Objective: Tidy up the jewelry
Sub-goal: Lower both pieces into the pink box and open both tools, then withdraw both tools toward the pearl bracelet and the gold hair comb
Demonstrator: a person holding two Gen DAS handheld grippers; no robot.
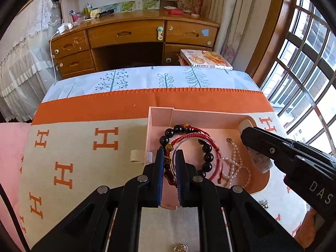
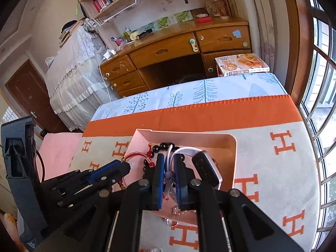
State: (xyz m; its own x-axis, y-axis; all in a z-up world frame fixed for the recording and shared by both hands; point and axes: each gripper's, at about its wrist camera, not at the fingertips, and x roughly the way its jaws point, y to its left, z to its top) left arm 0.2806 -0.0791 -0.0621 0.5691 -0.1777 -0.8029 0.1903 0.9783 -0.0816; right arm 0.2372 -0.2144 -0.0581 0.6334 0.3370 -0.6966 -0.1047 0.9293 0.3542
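A pink tray (image 1: 201, 116) lies on the orange-and-beige H-pattern blanket. My left gripper (image 1: 169, 154) is shut on a red cord bracelet (image 1: 190, 136) over the tray, with a black bead bracelet (image 1: 206, 153) tangled beside it. A pale pearl bracelet (image 1: 235, 163) lies in the tray. My right gripper (image 2: 169, 160) is shut on the white strap of a smartwatch (image 2: 206, 171), held above the tray (image 2: 231, 147). The right gripper shows in the left wrist view (image 1: 258, 145) at the tray's right end. The left gripper shows in the right wrist view (image 2: 126, 167).
A small gold-coloured ring (image 1: 180, 247) lies on the blanket near me. A wooden desk (image 1: 134, 35) with drawers stands beyond the bed. A book (image 1: 206, 59) lies at the bed's far edge. A barred window (image 1: 304, 63) is at the right.
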